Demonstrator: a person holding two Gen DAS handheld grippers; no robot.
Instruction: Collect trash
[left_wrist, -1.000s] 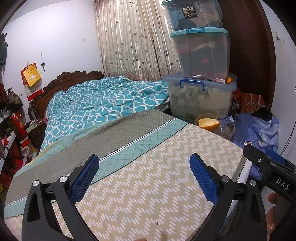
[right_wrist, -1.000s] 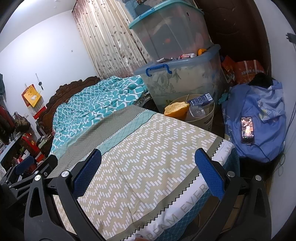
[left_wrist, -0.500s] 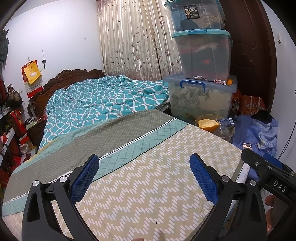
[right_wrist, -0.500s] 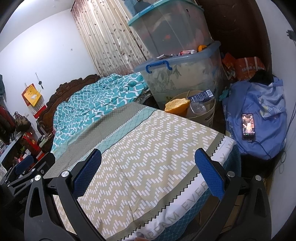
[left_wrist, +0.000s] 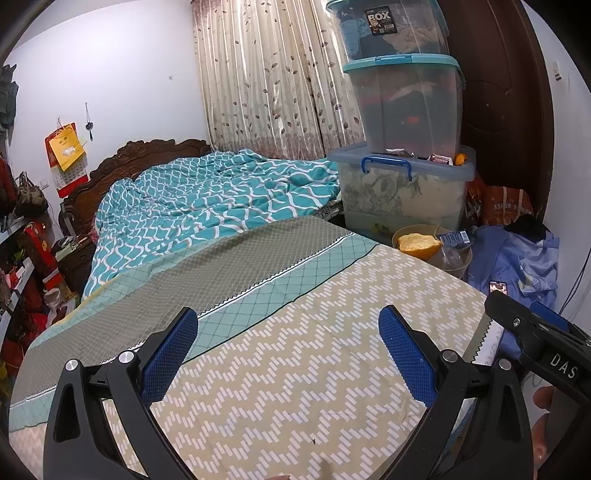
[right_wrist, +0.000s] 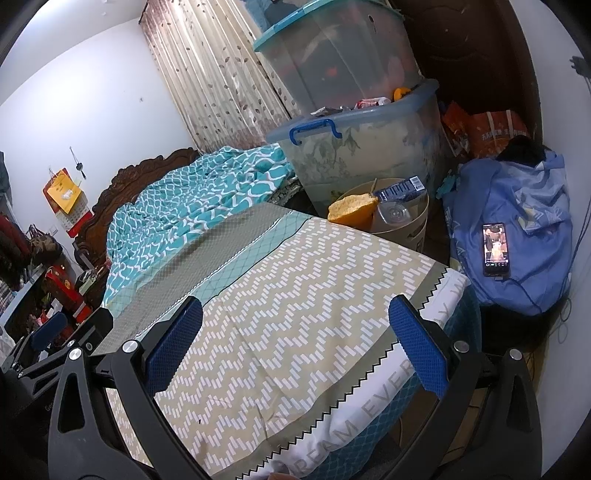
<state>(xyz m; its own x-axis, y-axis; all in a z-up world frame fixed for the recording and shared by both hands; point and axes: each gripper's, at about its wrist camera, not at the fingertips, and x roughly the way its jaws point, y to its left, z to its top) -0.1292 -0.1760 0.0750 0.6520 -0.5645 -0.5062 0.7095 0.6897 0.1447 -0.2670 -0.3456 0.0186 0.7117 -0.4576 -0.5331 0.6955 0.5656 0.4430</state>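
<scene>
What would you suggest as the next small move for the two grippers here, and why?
Probably pause and look for leftover trash. Both the left gripper and right gripper are open and empty above a bed showing no litter, while the bin beside it already holds peel, a carton and a bottle.

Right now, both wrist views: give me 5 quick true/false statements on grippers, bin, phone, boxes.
1. Both grippers, left and right, are open and empty. True.
2. The bin holds nothing. False: an orange peel, a blue carton and a clear bottle sit in it.
3. The phone lies on the bed. False: it lies on the blue cloth pile beside the bed, screen lit.
4. Storage boxes are stacked behind the bin. True.
5. Trash lies between the left gripper's fingers. False: only bedspread shows there.
</scene>
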